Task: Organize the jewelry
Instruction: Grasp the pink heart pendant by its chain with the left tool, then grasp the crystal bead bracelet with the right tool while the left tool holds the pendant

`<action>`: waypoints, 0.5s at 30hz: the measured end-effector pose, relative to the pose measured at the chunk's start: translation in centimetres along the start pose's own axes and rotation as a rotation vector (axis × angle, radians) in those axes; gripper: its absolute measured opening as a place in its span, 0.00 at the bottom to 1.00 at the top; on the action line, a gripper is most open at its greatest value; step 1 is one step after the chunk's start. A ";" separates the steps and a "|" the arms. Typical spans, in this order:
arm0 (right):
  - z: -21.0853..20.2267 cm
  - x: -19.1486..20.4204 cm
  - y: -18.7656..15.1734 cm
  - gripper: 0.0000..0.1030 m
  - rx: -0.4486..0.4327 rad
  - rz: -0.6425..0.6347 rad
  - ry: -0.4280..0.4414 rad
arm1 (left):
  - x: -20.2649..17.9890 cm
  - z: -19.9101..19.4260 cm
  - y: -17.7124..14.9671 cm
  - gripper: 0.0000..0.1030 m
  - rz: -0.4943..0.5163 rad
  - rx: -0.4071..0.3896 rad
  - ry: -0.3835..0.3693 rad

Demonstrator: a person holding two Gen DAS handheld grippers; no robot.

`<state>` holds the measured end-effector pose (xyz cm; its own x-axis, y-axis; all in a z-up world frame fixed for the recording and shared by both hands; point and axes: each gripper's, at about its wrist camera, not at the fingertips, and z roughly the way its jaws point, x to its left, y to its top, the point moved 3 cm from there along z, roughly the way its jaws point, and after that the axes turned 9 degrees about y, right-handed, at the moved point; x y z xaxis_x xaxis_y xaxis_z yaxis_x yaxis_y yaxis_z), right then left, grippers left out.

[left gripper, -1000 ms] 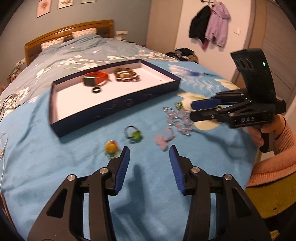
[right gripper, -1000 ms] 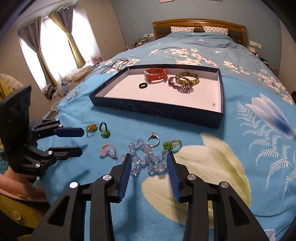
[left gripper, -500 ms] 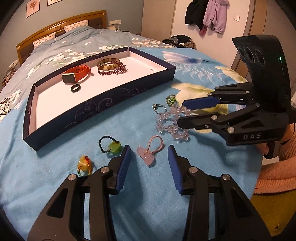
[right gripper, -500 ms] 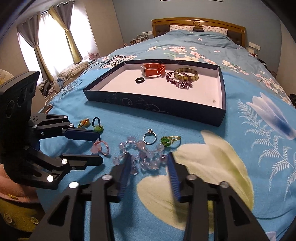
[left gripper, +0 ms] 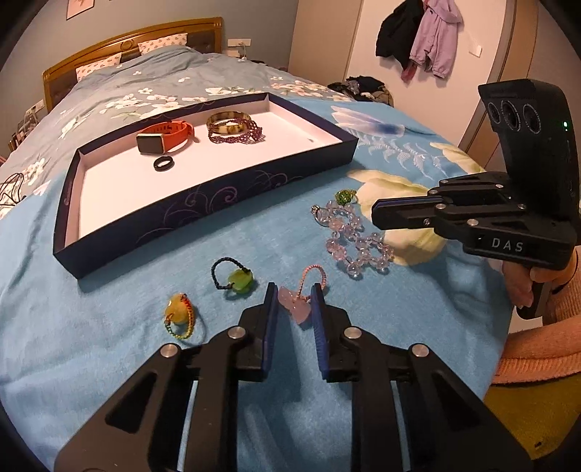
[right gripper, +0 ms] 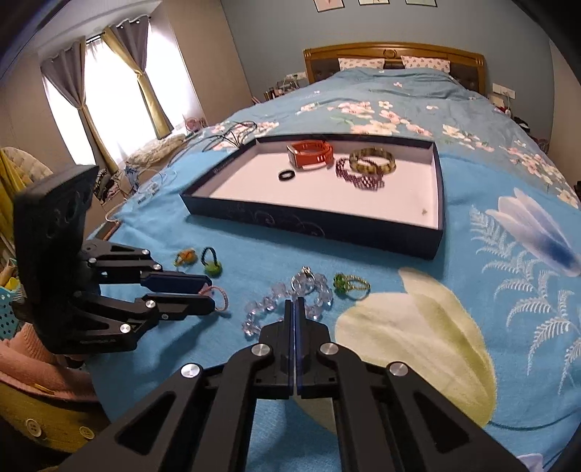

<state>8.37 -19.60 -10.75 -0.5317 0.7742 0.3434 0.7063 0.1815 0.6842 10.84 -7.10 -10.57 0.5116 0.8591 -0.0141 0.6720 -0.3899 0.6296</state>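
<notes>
Both tongs have just been closing: left tongs [left gripper: 295, 296] around pink charm [left gripper: 295, 308]

A bedroom with blue-grey walls [right gripper: 276, 32]. A wide bed [right gripper: 472, 225] fills most of it, spread with a bright blue cover printed with white blossoms and large pale flowers. At its far end stands a wooden headboard [right gripper: 394, 51] with two patterned pillows [right gripper: 361, 63] against it. Small framed pictures [right gripper: 359, 3] hang above. On one side, daylight comes through a window [right gripper: 116, 109] hung with grey and mustard curtains [right gripper: 152, 94]. On the other side, a dark jacket [left gripper: 394, 34] and a lilac one [left gripper: 435, 34] hang on a pale door [left gripper: 381, 90], with clothes heaped [left gripper: 363, 85] on the floor below.
</notes>
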 end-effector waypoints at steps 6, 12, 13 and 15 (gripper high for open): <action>0.5 -0.2 0.1 0.31 0.028 0.030 -0.008 | 0.6 -0.9 0.2 0.18 -0.022 -0.025 0.002; 2.2 0.9 -0.9 0.28 0.077 -0.037 -0.059 | 1.0 -1.0 0.0 0.18 -0.040 -0.024 -0.002; 2.2 1.0 -1.0 0.23 0.079 -0.041 -0.056 | 1.1 -1.0 0.0 0.18 -0.042 -0.023 -0.003; 2.3 1.2 -1.0 0.12 0.084 -0.045 -0.045 | 1.2 -0.9 -0.1 0.18 -0.047 -0.020 -0.006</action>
<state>8.05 -17.47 -12.50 -0.5439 0.7900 0.2829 0.7196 0.2657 0.6415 10.89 -5.72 -9.93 0.4829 0.8743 -0.0493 0.6847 -0.3419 0.6437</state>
